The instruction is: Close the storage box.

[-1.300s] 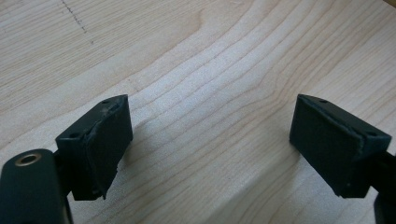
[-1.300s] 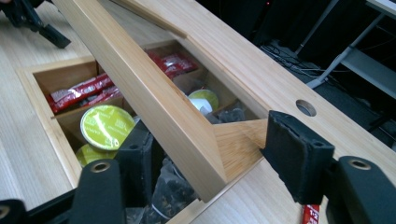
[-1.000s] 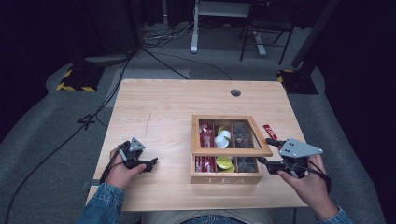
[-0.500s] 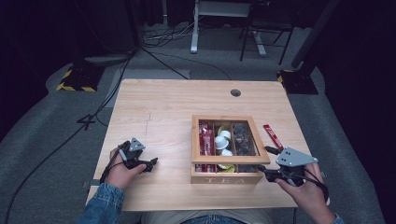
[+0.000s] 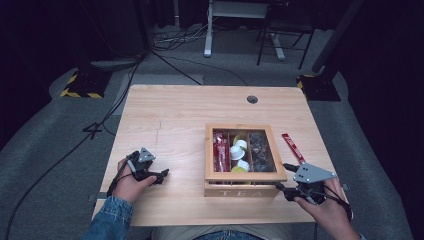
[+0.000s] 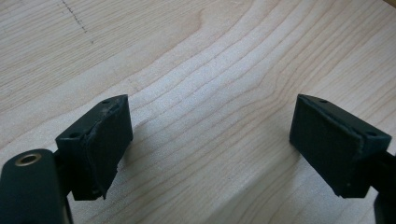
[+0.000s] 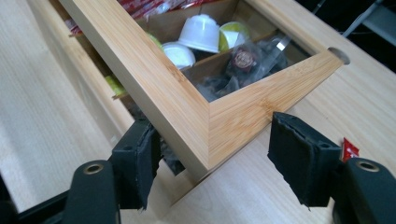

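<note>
Right gripper at the tea box lid's near corner

High view: tea box (image 5: 239, 190) sits at table centre-right, right gripper (image 5: 287, 192) at its 4 o'clock, left gripper (image 5: 161, 176) idle at 9 o'clock. Left gripper view: jaws wide, empty. Right gripper view: jaws wide astride the lid (image 7: 205, 116) corner, apparently ajar; next, probably close and lift.

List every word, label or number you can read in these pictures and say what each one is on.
"TEA": on the front wall of the wooden box, faint in the high view.
Red sachet on the table right of the box: print too small to read.
Red packets in the box's left compartment: print too small to read.
Dark round label on a clear bag inside the box: blurred, unreadable.
</note>
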The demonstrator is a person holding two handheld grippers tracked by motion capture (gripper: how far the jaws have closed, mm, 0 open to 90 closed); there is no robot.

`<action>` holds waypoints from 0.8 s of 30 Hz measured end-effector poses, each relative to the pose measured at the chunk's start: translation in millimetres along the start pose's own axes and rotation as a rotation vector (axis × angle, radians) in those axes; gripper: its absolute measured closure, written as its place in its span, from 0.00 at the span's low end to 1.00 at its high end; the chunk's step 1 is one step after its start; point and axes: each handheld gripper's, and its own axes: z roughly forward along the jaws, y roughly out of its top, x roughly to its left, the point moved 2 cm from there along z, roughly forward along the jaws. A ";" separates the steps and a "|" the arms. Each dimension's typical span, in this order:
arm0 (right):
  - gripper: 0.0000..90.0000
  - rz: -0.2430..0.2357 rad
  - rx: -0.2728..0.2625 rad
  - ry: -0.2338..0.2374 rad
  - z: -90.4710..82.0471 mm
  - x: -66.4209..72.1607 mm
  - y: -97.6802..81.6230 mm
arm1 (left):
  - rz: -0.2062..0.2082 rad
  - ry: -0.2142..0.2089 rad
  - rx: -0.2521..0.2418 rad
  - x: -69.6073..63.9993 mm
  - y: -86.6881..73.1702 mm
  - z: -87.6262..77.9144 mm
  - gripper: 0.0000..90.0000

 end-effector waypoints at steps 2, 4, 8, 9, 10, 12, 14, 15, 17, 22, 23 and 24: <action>0.38 0.000 0.010 0.008 0.3 0.4 -0.8 | 0.003 0.000 0.000 0.2 0.1 0.0 0.15; 0.38 0.004 0.024 0.018 0.3 0.8 -1.1 | -0.001 0.000 0.000 0.0 0.0 0.0 0.15; 0.39 0.009 0.048 0.042 -0.1 1.8 -1.3 | 0.001 0.000 -0.003 0.1 0.2 0.4 0.15; 0.39 0.004 0.053 0.040 0.5 2.1 -1.9 | -0.002 0.000 -0.003 0.0 0.2 0.4 0.15; 0.39 0.005 0.057 0.041 1.2 2.6 -2.4 | -0.002 -0.001 0.000 -0.1 0.3 0.3 0.15; 0.39 0.007 0.069 0.044 2.2 3.3 -3.4 | -0.002 0.000 0.000 -0.1 0.3 0.4 0.15; 0.39 -0.001 0.081 0.046 3.5 3.3 -4.8 | 0.000 0.000 -0.001 0.1 0.5 0.6 0.15; 0.39 0.000 0.097 0.056 4.4 3.8 -5.9 | 0.002 -0.001 -0.001 0.2 0.6 0.6 0.15; 0.39 0.029 0.065 0.082 5.0 5.3 -7.1 | 0.004 0.000 -0.001 0.4 0.9 0.8 0.15; 0.37 0.042 0.064 0.080 5.4 4.1 -7.5 | 0.004 -0.001 -0.001 0.4 0.9 0.9 0.15; 0.37 0.050 0.054 0.086 5.6 3.5 -7.1 | 0.004 -0.001 -0.002 0.4 0.9 0.9 0.15; 0.36 0.058 0.044 0.087 5.3 2.4 -6.2 | 0.004 -0.001 -0.001 0.4 0.9 0.9 0.15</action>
